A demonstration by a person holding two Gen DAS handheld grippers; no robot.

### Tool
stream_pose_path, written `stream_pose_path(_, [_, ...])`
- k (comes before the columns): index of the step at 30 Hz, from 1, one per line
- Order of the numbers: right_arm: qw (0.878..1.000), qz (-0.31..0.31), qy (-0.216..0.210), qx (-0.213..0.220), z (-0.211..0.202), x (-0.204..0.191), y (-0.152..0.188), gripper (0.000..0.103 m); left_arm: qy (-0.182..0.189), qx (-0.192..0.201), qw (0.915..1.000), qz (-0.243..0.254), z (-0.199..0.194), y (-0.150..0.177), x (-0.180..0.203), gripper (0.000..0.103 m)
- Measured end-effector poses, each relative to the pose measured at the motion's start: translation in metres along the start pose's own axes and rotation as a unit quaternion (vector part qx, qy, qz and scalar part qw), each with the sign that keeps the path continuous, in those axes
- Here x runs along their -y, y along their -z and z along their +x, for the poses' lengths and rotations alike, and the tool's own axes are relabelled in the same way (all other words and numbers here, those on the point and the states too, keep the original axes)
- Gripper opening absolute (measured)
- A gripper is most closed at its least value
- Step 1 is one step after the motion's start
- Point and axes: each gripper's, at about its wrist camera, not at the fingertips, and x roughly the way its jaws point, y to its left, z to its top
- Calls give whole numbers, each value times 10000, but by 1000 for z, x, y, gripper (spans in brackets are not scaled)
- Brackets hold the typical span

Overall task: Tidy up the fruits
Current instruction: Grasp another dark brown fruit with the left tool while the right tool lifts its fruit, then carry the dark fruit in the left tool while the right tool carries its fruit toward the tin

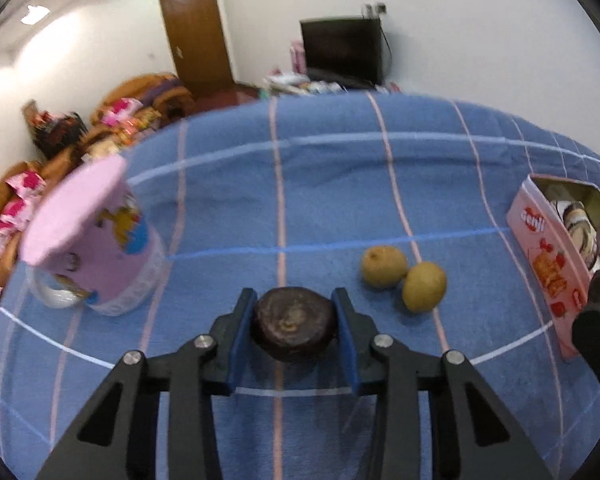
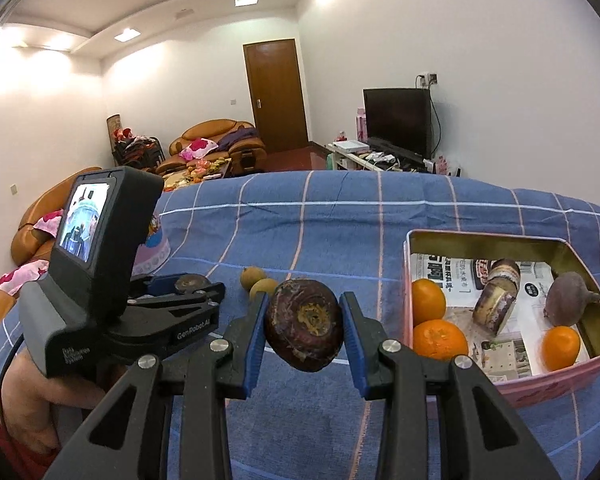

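My left gripper is lowered onto the blue checked cloth, with both blue pads against a dark brown water chestnut that rests there. My right gripper is shut on a second dark water chestnut and holds it above the cloth, left of the pink tin box. The box holds three oranges and two more dark chestnuts on printed paper. Two yellow-brown round fruits lie touching each other just right of the left gripper.
A pink cartoon-printed tub with a lid stands on the cloth at the left. A hand and red sleeve hold the left gripper's body. Sofas, a door and a television stand beyond the cloth's far edge.
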Motion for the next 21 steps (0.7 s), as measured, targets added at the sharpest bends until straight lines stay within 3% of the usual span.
stream_pose_path(5, [9996, -147, 119, 228, -8, -7, 1, 37, -542, 735, 9956, -189, -37, 11, 3, 40])
stream_pose_path(10, [9988, -290, 180, 342, -11, -13, 1, 38, -879, 1197, 9880, -427, -63, 23, 3, 40])
stream_pose_path(21, [9969, -467, 289, 570, -25, -20, 6, 38, -1092, 1529, 9778, -922, -94, 38, -12, 40])
